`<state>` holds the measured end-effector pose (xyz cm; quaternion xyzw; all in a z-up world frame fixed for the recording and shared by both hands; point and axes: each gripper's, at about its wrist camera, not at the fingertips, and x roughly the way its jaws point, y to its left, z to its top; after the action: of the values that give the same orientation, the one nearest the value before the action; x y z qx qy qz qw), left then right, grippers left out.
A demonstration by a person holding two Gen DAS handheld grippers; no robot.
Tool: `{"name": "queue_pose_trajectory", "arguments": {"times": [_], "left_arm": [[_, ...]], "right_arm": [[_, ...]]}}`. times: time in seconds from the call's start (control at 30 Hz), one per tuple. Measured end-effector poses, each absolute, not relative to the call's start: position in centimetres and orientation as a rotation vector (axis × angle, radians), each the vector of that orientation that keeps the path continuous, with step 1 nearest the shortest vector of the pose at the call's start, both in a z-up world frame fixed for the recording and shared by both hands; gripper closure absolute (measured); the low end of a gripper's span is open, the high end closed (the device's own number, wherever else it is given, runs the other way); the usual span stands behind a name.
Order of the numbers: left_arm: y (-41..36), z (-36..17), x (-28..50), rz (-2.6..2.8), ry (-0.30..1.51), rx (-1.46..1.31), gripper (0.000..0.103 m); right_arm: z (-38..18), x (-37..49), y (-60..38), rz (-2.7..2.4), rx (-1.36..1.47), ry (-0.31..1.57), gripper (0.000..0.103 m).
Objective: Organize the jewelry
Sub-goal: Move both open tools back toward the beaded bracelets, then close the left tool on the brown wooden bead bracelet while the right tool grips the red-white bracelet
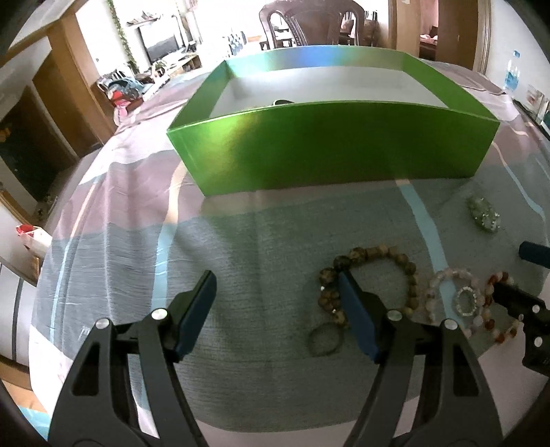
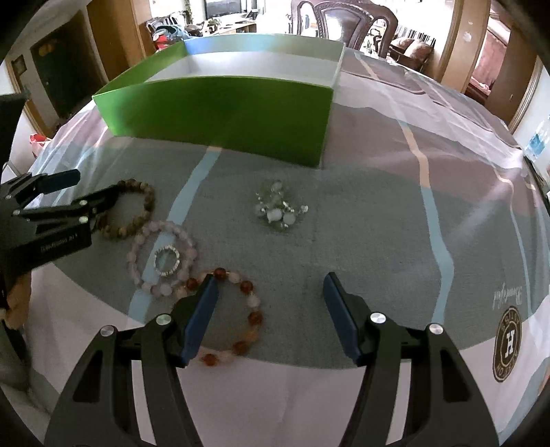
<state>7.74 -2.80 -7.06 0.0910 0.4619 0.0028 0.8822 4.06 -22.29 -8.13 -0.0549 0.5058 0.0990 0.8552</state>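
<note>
I'm working over a striped cloth (image 2: 395, 220) in grey, mauve and pale blue. Beyond it stands a dark carved chair (image 2: 343, 17), a television (image 1: 161, 43) on a low cabinet, wooden doorframes, bright daylight behind.

An open green box (image 2: 220, 117) with a pale inside stands at the back of the cloth. In front lie a brown bead bracelet (image 2: 137, 209), a pale pink bracelet (image 2: 185, 244) ringing a small sparkly ring (image 2: 167, 263), a red-and-pink bracelet (image 2: 252, 316), and a bunched clear-bead piece (image 2: 280, 209) apart
</note>
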Motion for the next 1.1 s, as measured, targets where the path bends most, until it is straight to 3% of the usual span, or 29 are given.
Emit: {"name": "queue_pose_trajectory", "arguments": {"times": [0.43,0.63,0.73,0.8,1.1], "left_arm": [[-2.8,-7.3,7.1,-0.005,0.890,0.184,0.030],[-2.4,-7.4,7.2,-0.018,0.898,0.154,0.030],[-2.2,-7.4,7.3,-0.050,0.901,0.143,0.040],[-2.3,-7.5,7.3,-0.058,0.898,0.147,0.044],[-2.5,-7.5,7.2,-0.060,0.901,0.143,0.045]], "right_arm": [[-8.2,3.9,-21.6,0.127,-0.069,1.035,0.040],[-8.0,3.5,-21.1,0.148,-0.073,1.024,0.057],[-8.0,3.5,-20.8,0.151,-0.072,1.016,0.063],[-8.0,3.4,-20.6,0.152,-0.075,1.012,0.064],[-7.9,3.5,-20.4,0.150,-0.076,1.016,0.062]]}}
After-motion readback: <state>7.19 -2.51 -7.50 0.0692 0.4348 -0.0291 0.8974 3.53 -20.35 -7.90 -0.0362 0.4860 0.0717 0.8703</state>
